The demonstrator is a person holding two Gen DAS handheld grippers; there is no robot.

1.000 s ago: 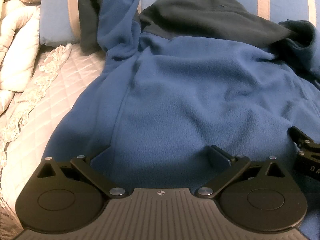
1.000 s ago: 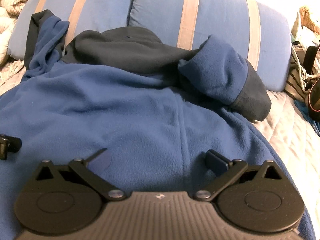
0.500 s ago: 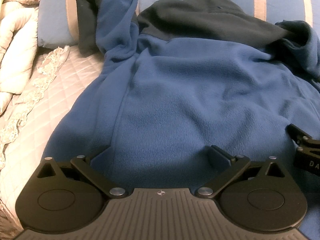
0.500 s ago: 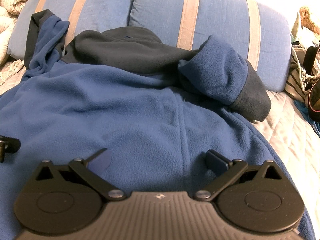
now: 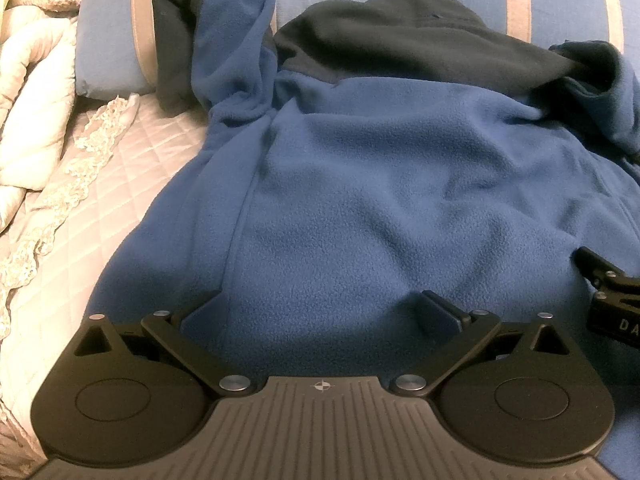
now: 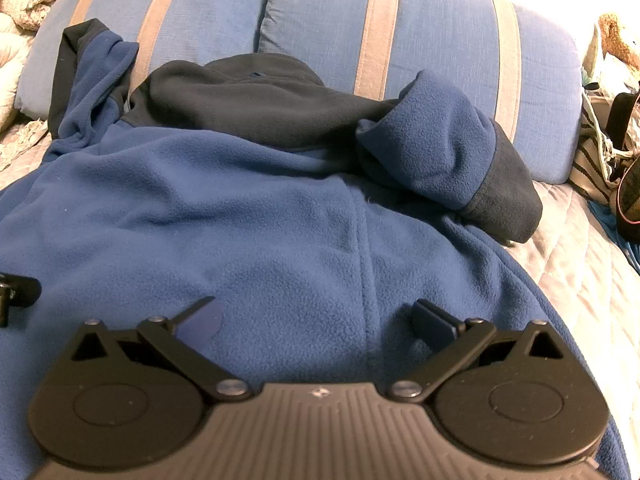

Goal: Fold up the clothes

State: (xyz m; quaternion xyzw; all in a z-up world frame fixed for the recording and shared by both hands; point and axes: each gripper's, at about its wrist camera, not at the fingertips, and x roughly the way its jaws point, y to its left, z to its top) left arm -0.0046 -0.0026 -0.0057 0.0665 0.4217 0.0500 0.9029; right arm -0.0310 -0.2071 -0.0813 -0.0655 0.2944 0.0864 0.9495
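Fleece jacket (image 5: 384,184), thick, soft, likely light and limp; spread back-up across quilted bed (image 5: 100,216), collar toward striped pillows (image 5: 112,36). Left gripper (image 5: 320,312) low over jacket hem, fingers spread wide, gripping nothing. Best hold probably hem corners or sleeve cuff (image 5: 172,40).

Right gripper (image 6: 316,316) likewise agape above hem, nothing held. Right sleeve (image 6: 444,160) bunched beside collar. Clutter (image 6: 608,140) past jacket's right edge; bed soft, yielding.

Fleece (image 5: 380,184) on bed (image 5: 132,184), 2 pillows (image 6: 440,48) behind.
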